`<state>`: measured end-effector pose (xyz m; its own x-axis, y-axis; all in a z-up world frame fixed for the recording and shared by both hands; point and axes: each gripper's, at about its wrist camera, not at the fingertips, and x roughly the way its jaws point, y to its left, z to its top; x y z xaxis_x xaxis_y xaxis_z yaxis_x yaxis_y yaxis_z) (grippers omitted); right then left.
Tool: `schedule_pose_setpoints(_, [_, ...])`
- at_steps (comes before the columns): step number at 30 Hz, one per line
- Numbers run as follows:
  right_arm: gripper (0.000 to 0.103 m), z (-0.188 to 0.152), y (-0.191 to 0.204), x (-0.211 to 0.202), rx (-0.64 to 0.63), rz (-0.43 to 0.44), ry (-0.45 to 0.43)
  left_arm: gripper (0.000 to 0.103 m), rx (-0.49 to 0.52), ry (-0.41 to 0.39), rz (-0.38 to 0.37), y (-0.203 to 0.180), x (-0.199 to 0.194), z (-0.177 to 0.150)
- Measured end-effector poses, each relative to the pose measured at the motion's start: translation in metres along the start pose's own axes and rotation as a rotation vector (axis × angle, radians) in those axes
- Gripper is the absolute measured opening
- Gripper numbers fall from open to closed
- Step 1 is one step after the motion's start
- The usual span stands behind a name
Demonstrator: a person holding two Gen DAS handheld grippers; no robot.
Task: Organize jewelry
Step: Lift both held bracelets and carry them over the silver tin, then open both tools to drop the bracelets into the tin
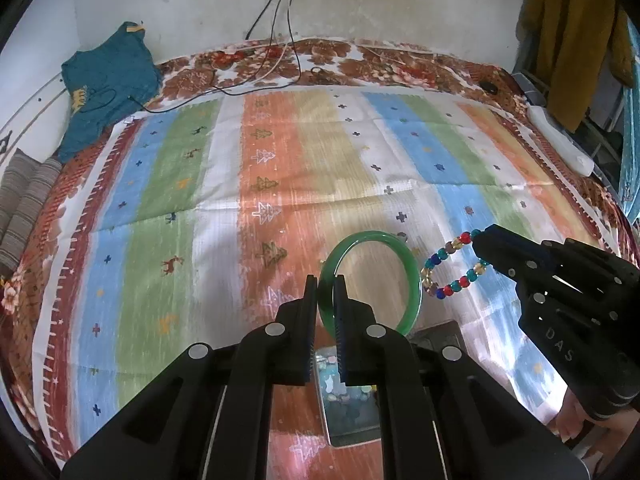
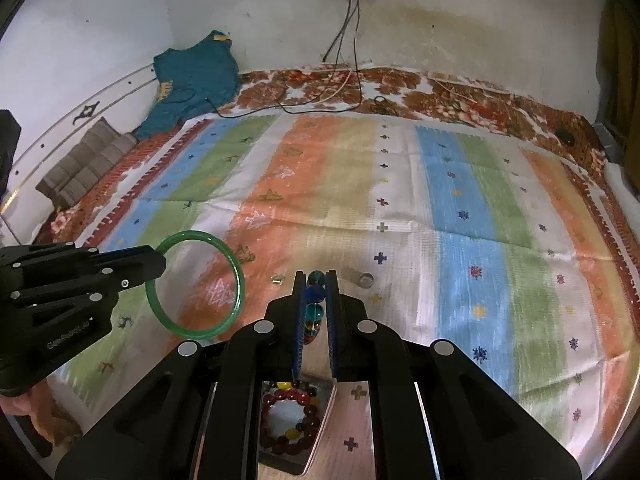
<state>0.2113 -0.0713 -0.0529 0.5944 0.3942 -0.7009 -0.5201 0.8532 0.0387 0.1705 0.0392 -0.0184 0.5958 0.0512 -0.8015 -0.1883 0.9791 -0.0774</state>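
Note:
My left gripper (image 1: 325,280) is shut on a green jade bangle (image 1: 400,248) and holds it upright above the striped cloth; the bangle also shows in the right wrist view (image 2: 236,272), with the left gripper (image 2: 158,260) at its left rim. My right gripper (image 2: 316,276) is shut on a multicoloured bead bracelet (image 2: 315,304), which hangs in the air; in the left wrist view the right gripper (image 1: 482,246) holds that bracelet (image 1: 440,276) just right of the bangle. A box (image 2: 320,400) below the right gripper holds a dark red and yellow bead bracelet (image 2: 288,420).
A small ring (image 2: 366,279) and a tiny gold piece (image 2: 277,279) lie on the striped cloth (image 2: 400,200) ahead of the right gripper. A teal garment (image 1: 108,76) and cables (image 1: 280,40) lie at the far edge by the wall. A box (image 1: 348,400) sits under the left gripper.

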Motion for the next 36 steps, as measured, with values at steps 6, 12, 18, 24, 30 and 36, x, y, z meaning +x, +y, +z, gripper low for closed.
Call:
schedule_pose_setpoints(6, [0.010,-0.008,0.005,-0.011,-0.006,-0.002,-0.010,0.008,0.005,-0.013,-0.006,-0.004,-0.011,-0.008])
schedule_pose_setpoints(12, [0.010,-0.014,0.008,-0.022,0.002,0.005,-0.020,0.008,0.006,-0.017,-0.011,-0.004,-0.019,-0.017])
schedule_pose_setpoints(18, [0.010,-0.019,0.011,-0.031,-0.002,0.012,-0.027,0.010,0.011,-0.028,-0.009,-0.005,-0.028,-0.025])
schedule_pose_setpoints(24, [0.010,-0.027,0.014,-0.040,-0.006,0.025,-0.029,0.001,0.016,-0.033,-0.017,-0.007,-0.036,-0.033])
schedule_pose_setpoints(30, [0.010,-0.037,0.019,-0.046,-0.019,0.028,-0.023,0.000,-0.001,-0.017,-0.019,-0.003,-0.034,-0.040])
schedule_pose_setpoints(36, [0.011,-0.043,0.020,-0.044,-0.011,0.039,0.016,0.000,-0.027,-0.015,-0.028,0.003,-0.036,-0.041])
